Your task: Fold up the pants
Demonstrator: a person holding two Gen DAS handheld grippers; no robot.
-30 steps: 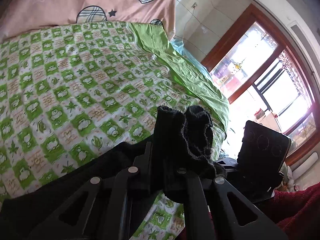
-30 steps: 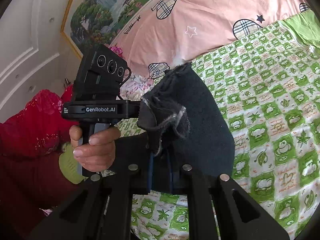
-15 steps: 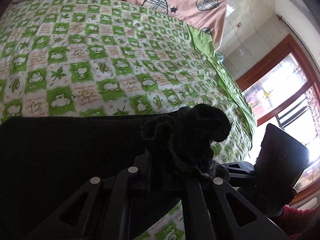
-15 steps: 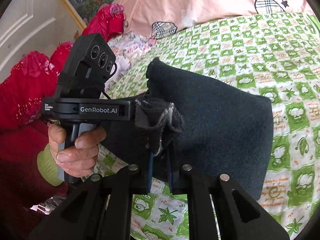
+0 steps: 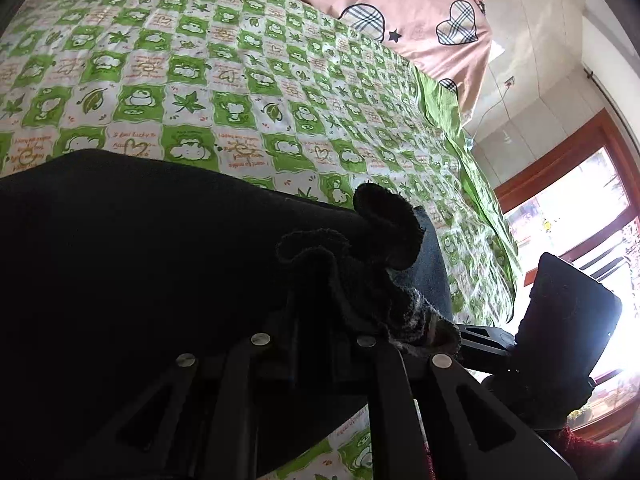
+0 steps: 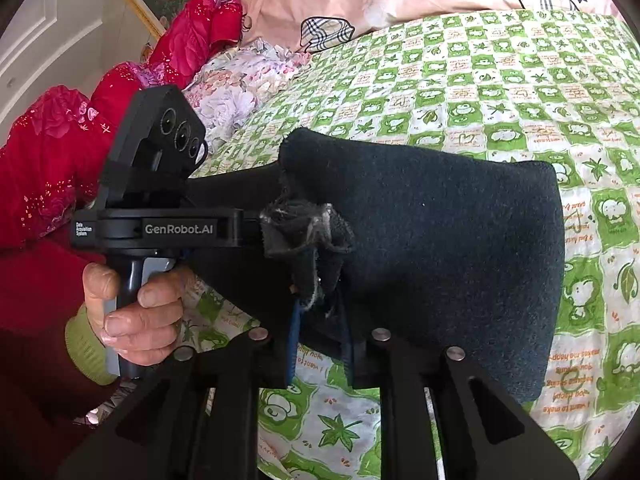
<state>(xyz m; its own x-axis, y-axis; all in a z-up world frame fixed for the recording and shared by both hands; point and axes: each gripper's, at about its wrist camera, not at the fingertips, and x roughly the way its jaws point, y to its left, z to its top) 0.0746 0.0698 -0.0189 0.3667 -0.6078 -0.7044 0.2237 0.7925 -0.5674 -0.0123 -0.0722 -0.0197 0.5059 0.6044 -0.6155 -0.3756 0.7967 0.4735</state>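
Note:
Dark fleece pants (image 5: 120, 260) hang folded between my two grippers, low over a green checked bed sheet (image 5: 240, 80). My left gripper (image 5: 328, 320) is shut on a bunched edge of the cloth, and its jaws are just starting to open. In the right wrist view the pants (image 6: 440, 240) spread right as a flat folded panel. My right gripper (image 6: 320, 320) pinches another bunched edge while its jaws are opening, cloth still between the pads. A person's hand (image 6: 132, 320) holds the left gripper's handle, and both grips sit close together.
The green checked sheet (image 6: 480, 80) covers the bed. A pink quilt (image 5: 400, 8) lies at the far end. A red cloth pile (image 6: 60, 152) and a floral pillow (image 6: 240, 80) sit at the left side. A bright window (image 5: 580, 200) is beyond the bed's right edge.
Both grippers came down toward the bed with the pants, and the left one rolled. The folded panel now hangs lower and wider. The right gripper's fingers stand slightly further apart.

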